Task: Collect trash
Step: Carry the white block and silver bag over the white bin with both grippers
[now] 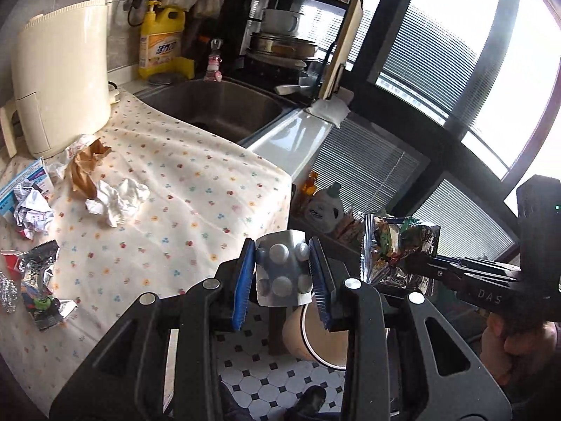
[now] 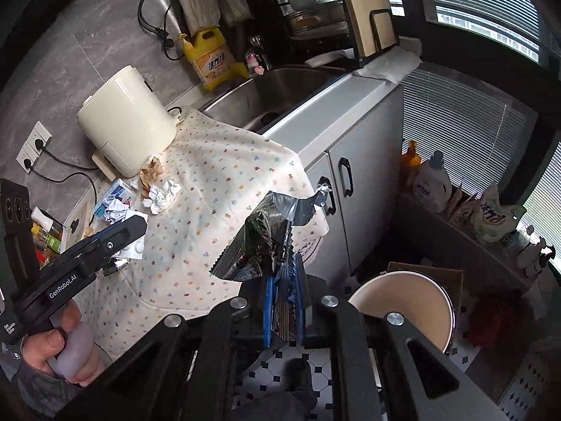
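kitchen counter draped in a flowered cloth (image 2: 217,189), viewed from both wrist cameras, with the cream-lined bin (image 2: 403,301) on the tiled floor as landmark. judged from the task, the coming move turns on one relation: the bin stands below and just right of the right gripper (image 2: 283,301), and in the left wrist view it shows directly under the left gripper (image 1: 282,270), so both loads appear to hang near its mouth, the right hand seemingly the nearer to its open top. the right gripper's pads are pressed together on the lower edge of a foil snack wrapper (image 2: 266,235), whose long axis rises up and away from the bin toward the counter. the left gripper is clamped on a blister pack (image 1: 283,268) of round pills, curved between the blue pads, its long axis roughly upright. more trash lies up on the cloth, well apart from the bin: crumpled white tissue (image 1: 119,200), brown paper (image 1: 86,168), wrappers (image 1: 38,280). legible writing: "genrobot.ai" (image 2: 63,287) on the left gripper's body, "das" (image 1: 489,296) on the right gripper's; the yellow detergent jug (image 1: 161,35) by the sink carries a printed label, characters too small to read with confidence.
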Motion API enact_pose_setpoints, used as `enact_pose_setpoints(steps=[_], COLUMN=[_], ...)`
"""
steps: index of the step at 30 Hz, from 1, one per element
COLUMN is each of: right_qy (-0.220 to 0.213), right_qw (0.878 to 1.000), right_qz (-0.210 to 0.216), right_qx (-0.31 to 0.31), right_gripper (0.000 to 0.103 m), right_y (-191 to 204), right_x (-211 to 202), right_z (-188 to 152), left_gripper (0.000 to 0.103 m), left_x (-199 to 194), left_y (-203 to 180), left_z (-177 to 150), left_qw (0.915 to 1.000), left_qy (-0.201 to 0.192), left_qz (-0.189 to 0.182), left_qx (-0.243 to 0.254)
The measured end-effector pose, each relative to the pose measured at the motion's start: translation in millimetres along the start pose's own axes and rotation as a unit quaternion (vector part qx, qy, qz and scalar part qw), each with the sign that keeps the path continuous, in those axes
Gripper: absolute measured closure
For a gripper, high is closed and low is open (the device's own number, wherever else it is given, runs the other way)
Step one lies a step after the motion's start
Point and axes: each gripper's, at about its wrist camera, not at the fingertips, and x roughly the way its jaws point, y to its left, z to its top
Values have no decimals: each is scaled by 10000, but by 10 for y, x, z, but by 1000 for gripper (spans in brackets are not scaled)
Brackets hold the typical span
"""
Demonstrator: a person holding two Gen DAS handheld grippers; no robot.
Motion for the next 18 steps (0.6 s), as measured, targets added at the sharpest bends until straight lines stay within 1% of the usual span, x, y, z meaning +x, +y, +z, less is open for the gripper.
enact_pose_setpoints(steps=[6,12,14,15,16,18], right_qy=[239,785,979,1065,1082,1092], right_qw=[9985,9947,9930,9922,9921,9916], right_qz=[-353,-521,-543,-530,-515,-611], right_qx=[353,416,378,368,371,316], right_gripper=[91,89,86,73,57,46], right_y=[-628,-1147,-1290,-1354,-1425,-1549], right_x=[-7,213,310,356,375,404], right_z=[-184,-458,-550,-585,-614,-630], left_gripper=[72,72,72,72,72,72], left_x=[348,721,828,884,936,1019], left_y=[-434,-775,-859,-893,-935,-1020], left_z=[-149,-349,-435,-481,-529,-608], left_qw=[9992,9974,9970,9968,9965,9963], left_qy=[319,628,691,732,770,822], left_qz=[-217,-329,-327,-319,-299,-253], left_qx=[122,163,128,105,85,51])
